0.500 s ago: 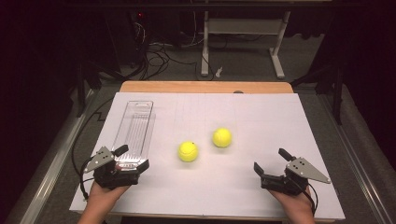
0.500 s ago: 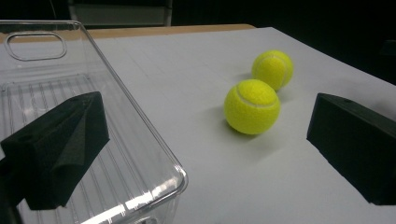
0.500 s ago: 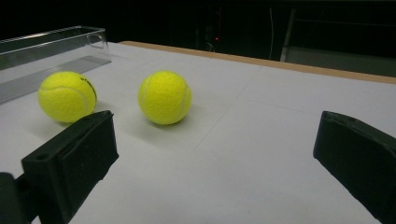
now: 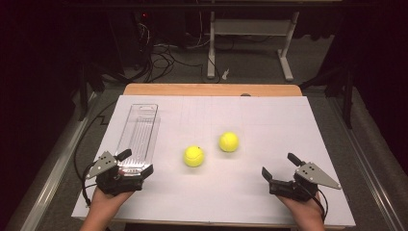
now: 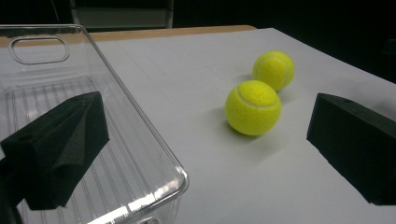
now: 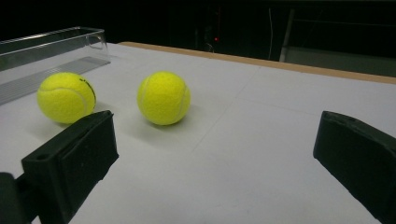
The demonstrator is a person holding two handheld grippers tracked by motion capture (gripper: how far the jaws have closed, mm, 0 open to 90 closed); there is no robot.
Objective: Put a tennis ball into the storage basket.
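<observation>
High view first: both forearms are cut off by the bottom edge, so little more than the hands shows behind the left gripper (image 4: pixel 133 162) and the right gripper (image 4: pixel 279 165). Each has its jaws spread wide with nothing between them. The left gripper sits at the near end of a clear plastic tray (image 4: pixel 139 130), whose see-through walls are hard to trace against the white sheet (image 4: pixel 269 120) that covers the table. Two tennis balls lie apart from each other on the sheet between the grippers, the nearer ball (image 4: pixel 193 156) just right of the tray, the farther ball (image 4: pixel 229 142) beyond it to the right. A strip of the wooden tabletop (image 4: pixel 211 89) shows past the sheet; the room behind is dark, with cables on the floor (image 4: pixel 159 53) and a white desk frame (image 4: pixel 250 43) barely made out. Left gripper view: one jaw hangs over the tray's (image 5: pixel 93 140) near corner, partly hiding its ribbed floor, the other is cut off at the right edge, and the two balls (image 5: pixel 253 107) (image 5: pixel 273 70) lie ahead on the sheet, almost overlapping. Right gripper view: both jaws run out of frame at the bottom, the left one covers the foot of one ball (image 6: pixel 66 97), the second ball (image 6: pixel 163 97) lies clear beside it, and the tray (image 6: pixel 51 42) fades into the black background.
</observation>
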